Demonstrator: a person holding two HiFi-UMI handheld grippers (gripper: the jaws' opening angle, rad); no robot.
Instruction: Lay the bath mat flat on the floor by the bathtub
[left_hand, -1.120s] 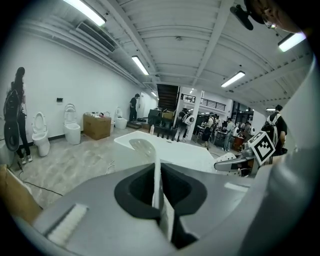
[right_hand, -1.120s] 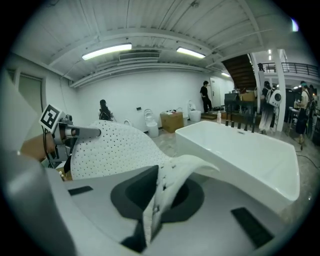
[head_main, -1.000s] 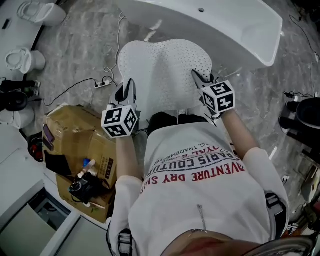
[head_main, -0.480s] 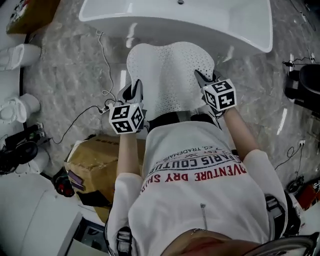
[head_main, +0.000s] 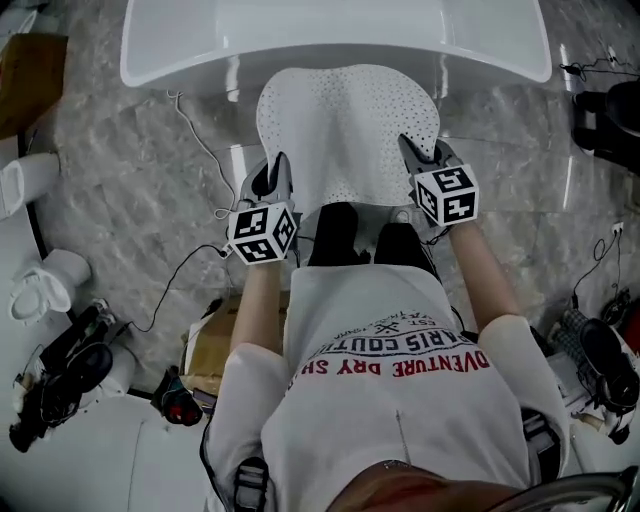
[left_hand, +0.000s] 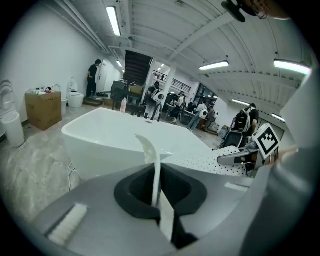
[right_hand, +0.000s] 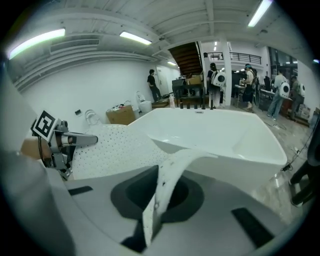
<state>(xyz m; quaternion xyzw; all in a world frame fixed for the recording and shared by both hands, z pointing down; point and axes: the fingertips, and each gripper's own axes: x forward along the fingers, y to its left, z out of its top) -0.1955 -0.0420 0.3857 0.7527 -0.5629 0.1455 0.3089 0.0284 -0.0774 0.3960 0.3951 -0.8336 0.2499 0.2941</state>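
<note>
The white perforated bath mat (head_main: 345, 125) hangs stretched between my two grippers, above the marble floor just in front of the white bathtub (head_main: 330, 40). My left gripper (head_main: 279, 168) is shut on the mat's left near edge. My right gripper (head_main: 413, 152) is shut on its right near edge. In the left gripper view a thin strip of mat (left_hand: 156, 167) stands pinched between the jaws, with the bathtub (left_hand: 120, 132) beyond. The right gripper view shows a mat edge (right_hand: 165, 185) clamped likewise, and the left gripper (right_hand: 65, 141) across the sheet. The mat's near end hides behind my knees.
A cable (head_main: 195, 140) runs over the floor left of the mat. A cardboard box (head_main: 212, 345) and a toilet (head_main: 45, 285) stand at the near left, and black equipment (head_main: 605, 130) at the right. People stand far off behind the tub.
The view has swung left, so the bathtub now lies square across the top. Both grippers keep their hold, and the mat has come closer to the tub's side.
</note>
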